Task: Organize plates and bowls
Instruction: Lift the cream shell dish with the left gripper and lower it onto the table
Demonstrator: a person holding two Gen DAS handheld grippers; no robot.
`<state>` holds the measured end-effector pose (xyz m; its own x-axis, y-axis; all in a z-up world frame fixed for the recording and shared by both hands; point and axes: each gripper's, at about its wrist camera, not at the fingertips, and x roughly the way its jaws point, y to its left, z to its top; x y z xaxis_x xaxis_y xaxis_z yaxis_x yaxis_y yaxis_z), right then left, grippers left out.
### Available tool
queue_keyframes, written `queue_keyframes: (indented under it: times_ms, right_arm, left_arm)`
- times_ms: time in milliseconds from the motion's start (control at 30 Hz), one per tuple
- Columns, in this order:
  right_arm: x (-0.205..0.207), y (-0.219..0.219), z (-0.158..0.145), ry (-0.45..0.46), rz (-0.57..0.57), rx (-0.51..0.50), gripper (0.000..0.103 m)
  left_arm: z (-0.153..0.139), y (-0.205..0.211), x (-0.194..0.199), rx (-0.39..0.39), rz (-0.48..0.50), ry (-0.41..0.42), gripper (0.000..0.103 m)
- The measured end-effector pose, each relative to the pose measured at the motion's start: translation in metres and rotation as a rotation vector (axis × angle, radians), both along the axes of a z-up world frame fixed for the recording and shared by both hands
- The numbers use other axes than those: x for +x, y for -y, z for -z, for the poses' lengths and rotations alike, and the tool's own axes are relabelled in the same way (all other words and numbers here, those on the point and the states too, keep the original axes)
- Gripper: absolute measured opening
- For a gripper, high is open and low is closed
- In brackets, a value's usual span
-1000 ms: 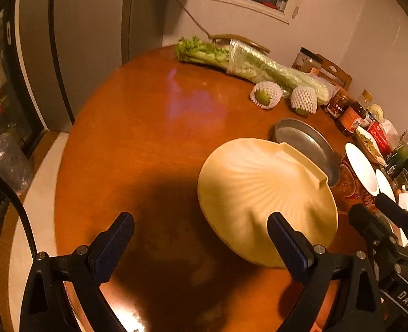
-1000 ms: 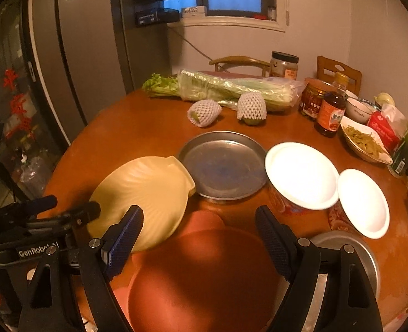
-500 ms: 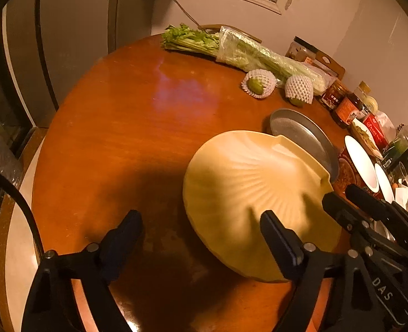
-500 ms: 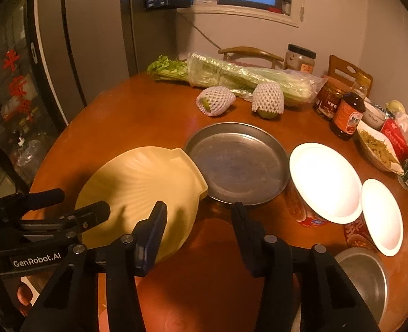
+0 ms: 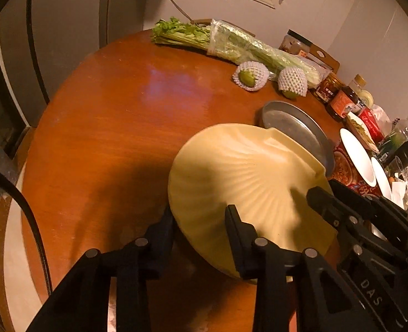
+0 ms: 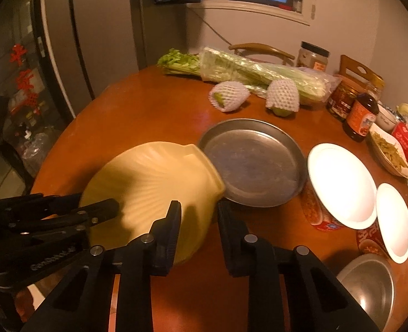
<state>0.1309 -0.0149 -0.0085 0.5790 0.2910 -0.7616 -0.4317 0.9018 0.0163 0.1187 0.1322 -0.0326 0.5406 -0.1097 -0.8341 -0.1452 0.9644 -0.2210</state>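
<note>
I have the cream shell-shaped plate [image 5: 248,182] by both hands, its rim lifted and tilted above the round wooden desk [image 5: 126,127]. My left gripper [image 5: 199,221] has just closed its fingers [image 5: 237,227] on the plate's near edge at about 6 o'clock, one finger over the ribbed top and one beneath the rim. My right gripper [image 6: 199,215] has just closed too, and sits at the plate's right edge, its left finger [image 6: 173,221] lying over the cream rim; from the left wrist view the tips of that gripper reach onto the plate from 4 o'clock. Whether both right pads truly press the rim, I cannot tell for sure, though the fingers stand clenched narrow around it.

At 1 o'clock from the plate, just beside it, lies the empty metal pan [image 6: 252,163]. Further round at 3 o'clock sit two white plates [image 6: 342,185], each resting on a red-printed tub. A steel bowl [image 6: 369,285] is at 5 o'clock near the desk's edge. At 12 o'clock lie wrapped celery [image 6: 259,72] and two net-sleeved fruits [image 6: 228,95].
</note>
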Motion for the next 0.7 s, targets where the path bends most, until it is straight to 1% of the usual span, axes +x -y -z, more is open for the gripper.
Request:
queue_keyframes:
  times_ms: [200,400,700]
  right_arm:
    - [-0.006,-0.010,-0.007,0.001,-0.031,0.019,0.027]
    - [-0.016,-0.027,-0.014,0.021,-0.059,0.024,0.027]
    - [-0.017,-0.045,-0.001,-0.008,-0.082,0.023,0.027]
  left_arm:
    - [-0.006,-0.015,-0.003,0.001,-0.033,0.016,0.036]
    - [-0.012,-0.031,-0.005,0.029,-0.067,0.028,0.036]
    - [-0.008,-0.048,0.002,0.057,-0.095,0.036,0.036]
